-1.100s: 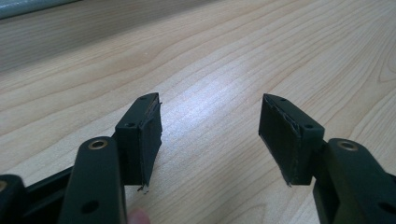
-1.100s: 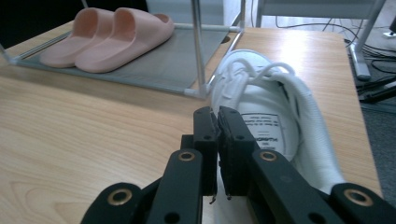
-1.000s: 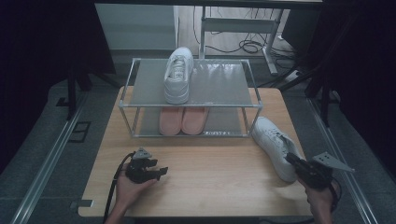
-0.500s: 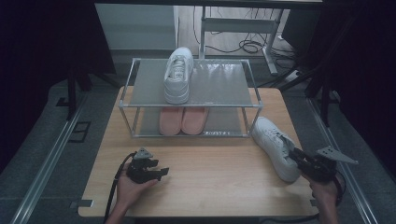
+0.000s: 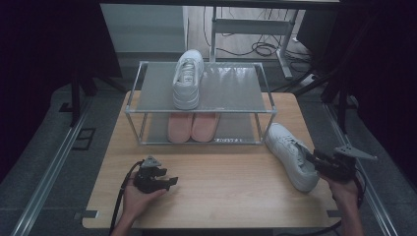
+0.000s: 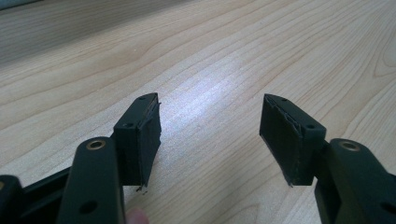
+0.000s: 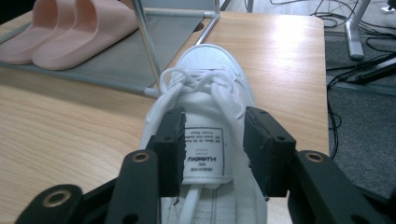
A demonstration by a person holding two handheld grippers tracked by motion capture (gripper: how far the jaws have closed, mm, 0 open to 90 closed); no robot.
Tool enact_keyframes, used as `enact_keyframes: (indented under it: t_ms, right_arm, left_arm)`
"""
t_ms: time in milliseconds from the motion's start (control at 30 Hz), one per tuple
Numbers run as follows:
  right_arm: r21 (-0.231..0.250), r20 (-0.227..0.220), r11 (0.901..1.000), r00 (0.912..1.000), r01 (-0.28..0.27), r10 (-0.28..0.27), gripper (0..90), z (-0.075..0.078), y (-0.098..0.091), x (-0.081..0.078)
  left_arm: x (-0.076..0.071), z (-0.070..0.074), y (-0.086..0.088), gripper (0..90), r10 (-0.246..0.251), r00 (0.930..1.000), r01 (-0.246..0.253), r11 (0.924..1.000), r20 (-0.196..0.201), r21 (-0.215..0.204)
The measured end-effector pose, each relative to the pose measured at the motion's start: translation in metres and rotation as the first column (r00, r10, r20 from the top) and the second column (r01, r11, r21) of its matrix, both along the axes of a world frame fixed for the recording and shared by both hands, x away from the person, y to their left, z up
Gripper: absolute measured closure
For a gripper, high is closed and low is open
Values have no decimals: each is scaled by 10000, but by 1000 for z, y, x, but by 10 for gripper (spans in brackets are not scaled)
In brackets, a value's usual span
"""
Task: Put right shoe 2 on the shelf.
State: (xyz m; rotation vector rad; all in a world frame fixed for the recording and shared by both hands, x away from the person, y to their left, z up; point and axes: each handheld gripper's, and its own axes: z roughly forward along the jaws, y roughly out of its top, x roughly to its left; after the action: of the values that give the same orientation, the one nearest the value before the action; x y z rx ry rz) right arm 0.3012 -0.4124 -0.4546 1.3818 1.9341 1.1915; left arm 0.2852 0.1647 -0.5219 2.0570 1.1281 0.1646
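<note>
at the lower right of the high view, the right hand-held gripper (image 5: 311, 158) sits at the heel end of a white sneaker (image 5: 291, 155) that lies on the table (image 5: 231, 191), just right of the metal shoe rack (image 5: 223, 88). in the right gripper view its jaws have just been opening and stand spread on either side of the sneaker's tongue label, with the pads clear of it. at the lower left, the left hand-held gripper (image 5: 169, 181) rests low over bare wood, its jaws spread with nothing between them. a second white sneaker (image 5: 187, 78) stands on the rack's top shelf, and pink slippers (image 5: 193, 126) sit on the lower shelf.
</note>
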Motion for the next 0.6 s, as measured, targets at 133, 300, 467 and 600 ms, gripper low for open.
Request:
enact_keyframes:
  t_ms: [133, 300, 467, 600]
  right_arm:
    - [-231, -147, 9997, 9999, -60, 57, 551, 4, -1, 8]
    - [-481, -454, 9986, 9988, -219, 197, 530, 6, 0, 20]
    - [-689, -737, 9972, 9970, -276, 225, 519, 4, 2, 29]
    - [-908, -986, 9953, 9948, -336, 246, 516, -1, 3, 35]
  left_arm:
    - [0, 0, 0, 389, 17, 10000, -17, 10000, -4, -4]
    - [0, 0, 0, 389, -10, 10000, 10, 10000, -25, 1]
    - [0, 1, 1, 389, 53, 10000, -53, 10000, -5, -40]
    - [0, 1, 1, 388, 53, 10000, -53, 10000, -18, -30]
